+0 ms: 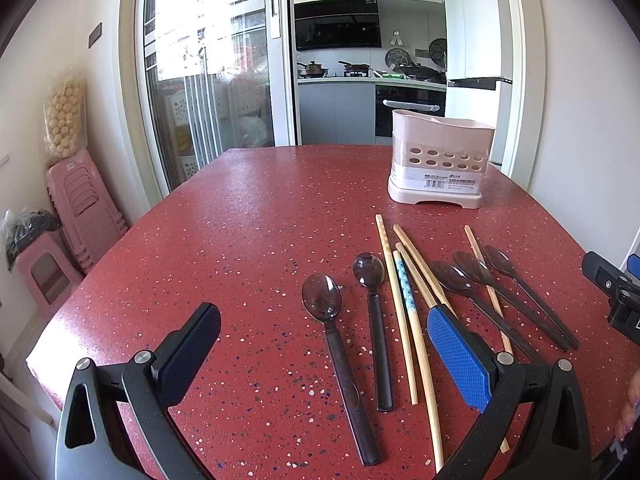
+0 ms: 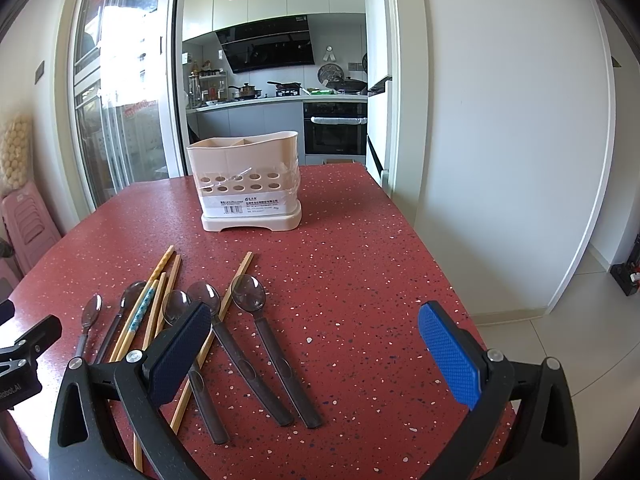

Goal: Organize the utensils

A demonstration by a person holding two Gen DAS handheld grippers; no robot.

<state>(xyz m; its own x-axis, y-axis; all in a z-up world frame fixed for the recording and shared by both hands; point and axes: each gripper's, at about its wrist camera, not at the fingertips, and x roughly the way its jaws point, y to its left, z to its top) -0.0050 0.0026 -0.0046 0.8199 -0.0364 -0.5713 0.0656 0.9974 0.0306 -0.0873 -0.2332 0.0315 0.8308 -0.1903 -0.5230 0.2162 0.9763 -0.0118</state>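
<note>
Several dark translucent plastic spoons [image 1: 320, 300] [image 2: 249, 293] and several bamboo chopsticks [image 1: 396, 300] [image 2: 154, 300] lie loose on the red speckled table [image 1: 248, 216] [image 2: 360, 264]. A pink utensil holder [image 1: 440, 160] [image 2: 248, 184] with holes and a label stands upright beyond them. My left gripper [image 1: 324, 344] is open and empty, low over two spoons and the chopsticks. My right gripper [image 2: 316, 348] is open and empty above the three right-hand spoons. The right gripper also shows at the right edge of the left wrist view [image 1: 616, 292].
Pink stools [image 1: 80, 208] are stacked left of the table beside a sliding glass door [image 1: 208, 80]. A kitchen lies beyond the doorway [image 2: 280, 92]. The table's right edge [image 2: 440, 264] drops to a tiled floor by a white wall.
</note>
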